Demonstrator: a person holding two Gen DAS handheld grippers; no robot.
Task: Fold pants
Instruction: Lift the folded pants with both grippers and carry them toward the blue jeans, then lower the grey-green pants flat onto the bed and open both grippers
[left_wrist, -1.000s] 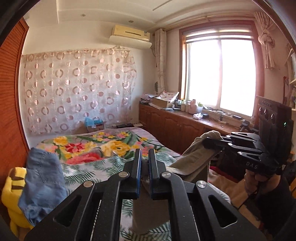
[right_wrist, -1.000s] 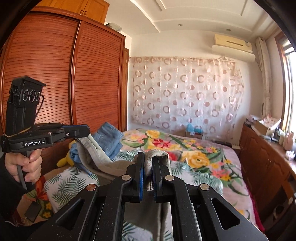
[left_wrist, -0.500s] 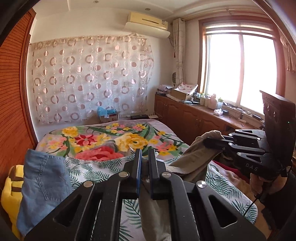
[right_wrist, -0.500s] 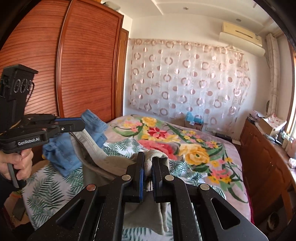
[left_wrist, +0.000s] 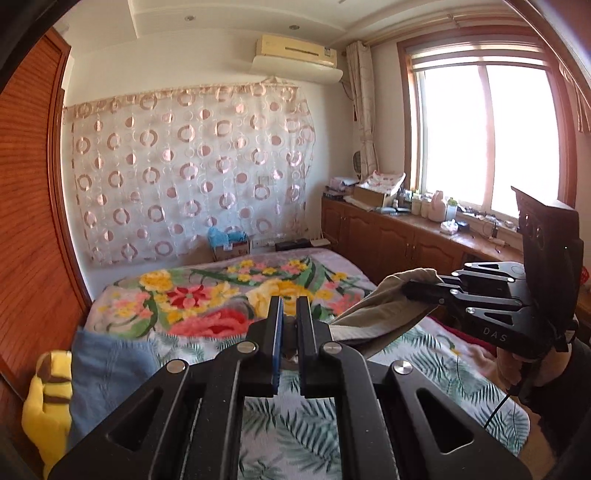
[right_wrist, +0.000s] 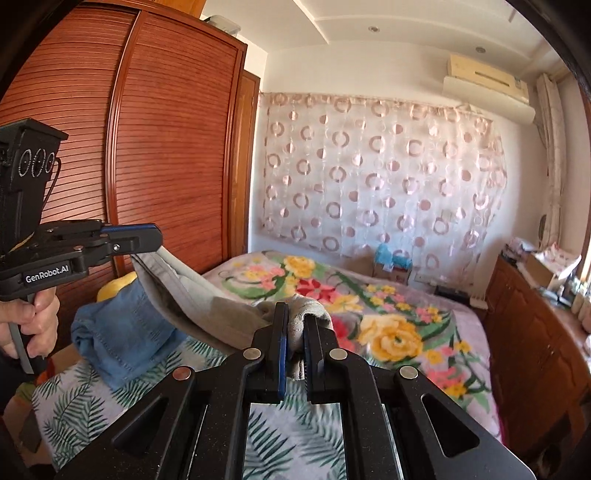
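The grey-beige pants (left_wrist: 373, 314) hang stretched between my two grippers above the bed. My left gripper (left_wrist: 289, 317) is shut on one end of the pants. In the right wrist view it is at the left (right_wrist: 149, 240) with the cloth (right_wrist: 192, 295) trailing from it. My right gripper (right_wrist: 295, 325) is shut on a bunched fold of the pants. In the left wrist view it is at the right (left_wrist: 417, 290), pinching the cloth.
The bed has a floral blanket (left_wrist: 207, 299) and a leaf-print sheet (right_wrist: 295, 435). Folded blue jeans (right_wrist: 125, 332) and a yellow plush toy (left_wrist: 46, 402) lie at the bed's left side by the wooden wardrobe (right_wrist: 147, 147). Wooden cabinets (left_wrist: 388, 240) run under the window.
Both grippers have risen and moved forward over the bed with the pants. The cloth now hangs higher and tauter between them.
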